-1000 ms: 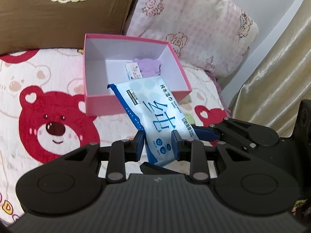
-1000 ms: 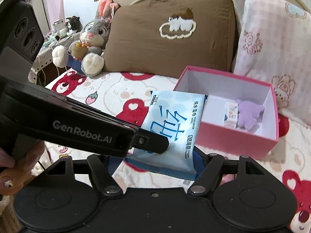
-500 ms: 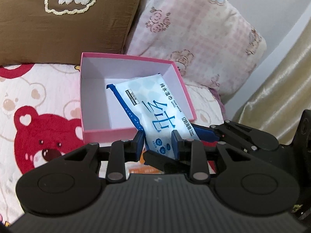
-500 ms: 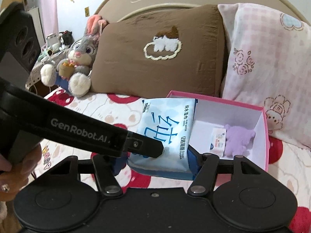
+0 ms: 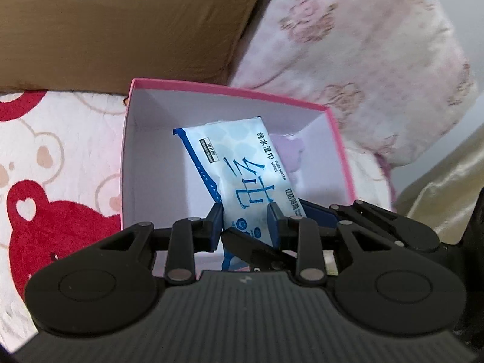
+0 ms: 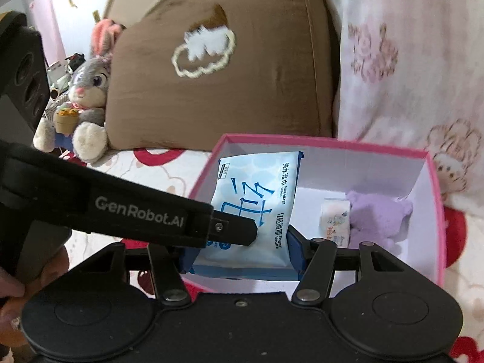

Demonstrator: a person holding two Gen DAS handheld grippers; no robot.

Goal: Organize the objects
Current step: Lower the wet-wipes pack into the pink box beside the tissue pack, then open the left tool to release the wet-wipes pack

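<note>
grip: our left gripper (image 5: 245,217) pinches the wipes pack (image 5: 242,178); our right gripper (image 6: 239,249), jaws just closing, clamps it too | place: over the pink box (image 5: 341,151) | risk: pack probably lands on the purple toy (image 6: 375,214); could tilt

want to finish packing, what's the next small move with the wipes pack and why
Probably lower the wipes pack a little onto the floor of the pink box, then release. Both the left gripper and right gripper pinch it, tilted, beside the purple plush.
</note>
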